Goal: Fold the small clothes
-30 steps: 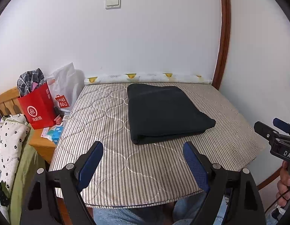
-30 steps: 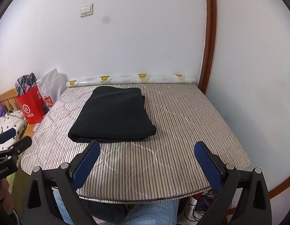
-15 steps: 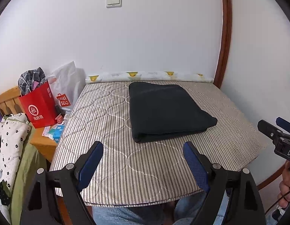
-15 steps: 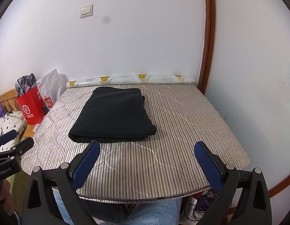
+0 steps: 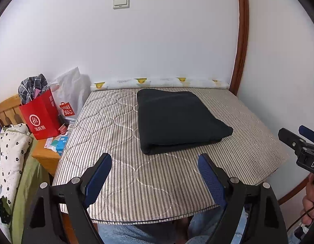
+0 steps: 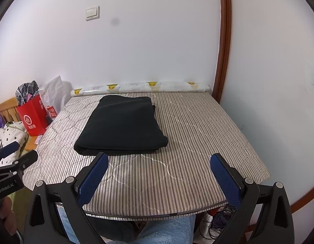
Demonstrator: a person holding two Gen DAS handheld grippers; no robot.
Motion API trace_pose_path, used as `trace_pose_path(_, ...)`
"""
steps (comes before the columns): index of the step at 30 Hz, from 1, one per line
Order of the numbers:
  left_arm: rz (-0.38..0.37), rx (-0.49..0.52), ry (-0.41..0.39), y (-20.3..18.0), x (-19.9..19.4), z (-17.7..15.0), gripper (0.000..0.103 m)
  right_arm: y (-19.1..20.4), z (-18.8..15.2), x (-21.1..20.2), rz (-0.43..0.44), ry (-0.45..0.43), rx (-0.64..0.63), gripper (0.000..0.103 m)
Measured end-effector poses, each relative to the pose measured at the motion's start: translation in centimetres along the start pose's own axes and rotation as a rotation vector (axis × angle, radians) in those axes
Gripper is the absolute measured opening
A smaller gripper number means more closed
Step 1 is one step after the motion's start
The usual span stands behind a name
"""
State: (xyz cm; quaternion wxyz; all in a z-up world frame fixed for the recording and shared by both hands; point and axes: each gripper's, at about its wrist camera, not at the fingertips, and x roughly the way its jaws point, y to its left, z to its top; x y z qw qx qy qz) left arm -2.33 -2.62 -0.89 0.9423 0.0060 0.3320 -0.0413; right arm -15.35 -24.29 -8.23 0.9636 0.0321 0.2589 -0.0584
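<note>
A black garment (image 5: pixel 177 120) lies folded into a flat rectangle on the striped quilted table pad (image 5: pixel 116 134), toward the far middle; it also shows in the right wrist view (image 6: pixel 124 128). My left gripper (image 5: pixel 154 160) is open and empty, held back over the near edge, short of the garment. My right gripper (image 6: pixel 159 158) is open and empty, also over the near edge, to the right of the garment's near corner. Each gripper shows at the other view's edge: the right gripper (image 5: pixel 299 140) and the left gripper (image 6: pixel 14 152).
A rolled duck-print sheet (image 5: pixel 157 82) lies along the far wall. A red paper bag (image 5: pixel 41 118) and a white plastic bag (image 5: pixel 71 95) stand on a wooden stand at left. A spotted cloth (image 5: pixel 6 152) hangs at left. A wall stands close on the right.
Both grippers have drawn slightly back and up from the table; the garment has not moved and both stay open.
</note>
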Motion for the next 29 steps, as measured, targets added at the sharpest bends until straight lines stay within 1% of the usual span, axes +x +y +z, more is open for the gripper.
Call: trace_pose_path(29, -0.002, -0.005, -0.01, -0.41, -0.56, 0.33, 0.086, -0.11, -0.01, -0.85, -0.002, -0.021, -0.009, 0.099)
